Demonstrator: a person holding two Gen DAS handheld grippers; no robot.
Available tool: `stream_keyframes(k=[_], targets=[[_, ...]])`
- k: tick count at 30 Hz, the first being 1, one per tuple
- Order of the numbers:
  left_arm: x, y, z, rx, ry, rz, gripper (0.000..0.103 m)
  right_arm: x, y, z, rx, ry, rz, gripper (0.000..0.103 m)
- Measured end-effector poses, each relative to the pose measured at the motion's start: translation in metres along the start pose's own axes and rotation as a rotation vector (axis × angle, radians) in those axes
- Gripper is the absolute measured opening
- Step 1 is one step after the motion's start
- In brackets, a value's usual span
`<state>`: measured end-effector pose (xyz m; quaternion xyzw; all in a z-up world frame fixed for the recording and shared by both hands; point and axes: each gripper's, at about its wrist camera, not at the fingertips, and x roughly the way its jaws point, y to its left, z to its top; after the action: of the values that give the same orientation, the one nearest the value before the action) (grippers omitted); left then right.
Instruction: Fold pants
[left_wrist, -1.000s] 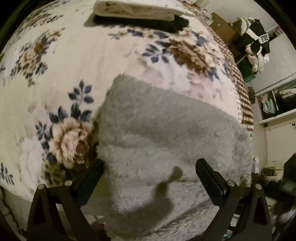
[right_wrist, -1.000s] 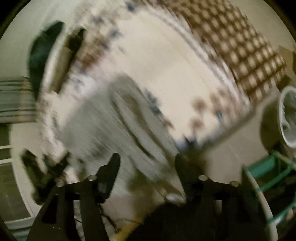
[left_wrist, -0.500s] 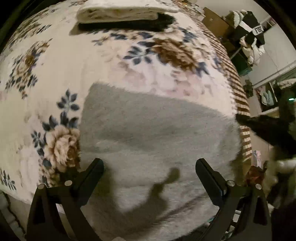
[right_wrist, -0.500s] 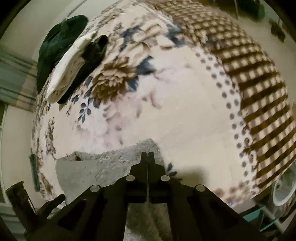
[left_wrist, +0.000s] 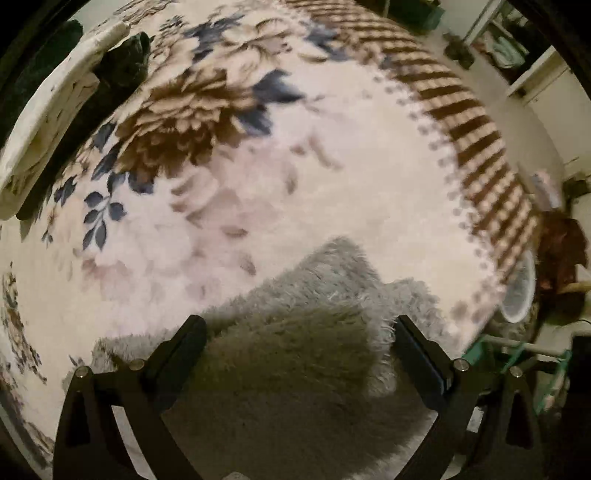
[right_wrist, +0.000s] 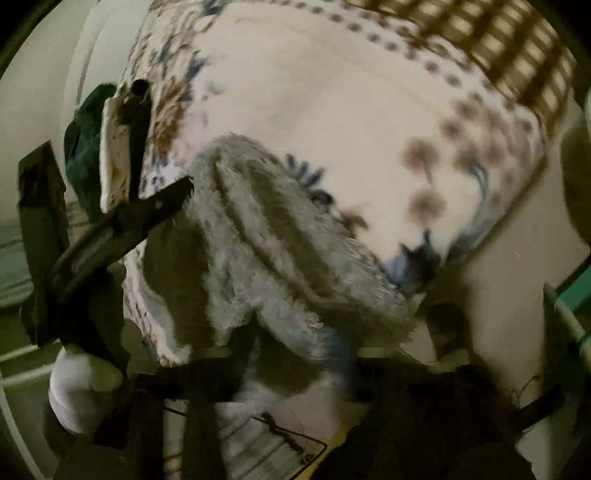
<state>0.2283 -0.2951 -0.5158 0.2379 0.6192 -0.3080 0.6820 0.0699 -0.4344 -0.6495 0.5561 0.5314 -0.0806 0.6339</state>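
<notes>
The fuzzy grey pants (right_wrist: 258, 236) lay bunched in long ridges on the floral blanket (right_wrist: 332, 122) — one end drooped over the bed's near edge. The left gripper (right_wrist: 122, 221) reached in from the left, a dark finger tip just touching the fleece. Behind it sat a cream folded cloth (right_wrist: 110, 162) and a dark green bundle (right_wrist: 85, 147) — blurred. The right gripper's own fingers could not be made out.
</notes>
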Motion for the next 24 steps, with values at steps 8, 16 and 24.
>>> stream_keyframes(k=[8, 16, 24], targets=[[0.024, 0.028, -0.010, -0.154, 0.025, -0.075, 0.103, 0.003, -0.008, -0.001, -0.079, -0.005, -0.185, 0.025], [-0.066, 0.073, -0.041, -0.339, -0.211, -0.327, 0.103, -0.025, 0.022, 0.017, -0.193, -0.009, -0.066, 0.093], [-0.080, 0.163, -0.161, -0.588, -0.289, -0.335, 0.103, 0.030, 0.043, 0.065, -0.385, 0.142, -0.006, 0.102]])
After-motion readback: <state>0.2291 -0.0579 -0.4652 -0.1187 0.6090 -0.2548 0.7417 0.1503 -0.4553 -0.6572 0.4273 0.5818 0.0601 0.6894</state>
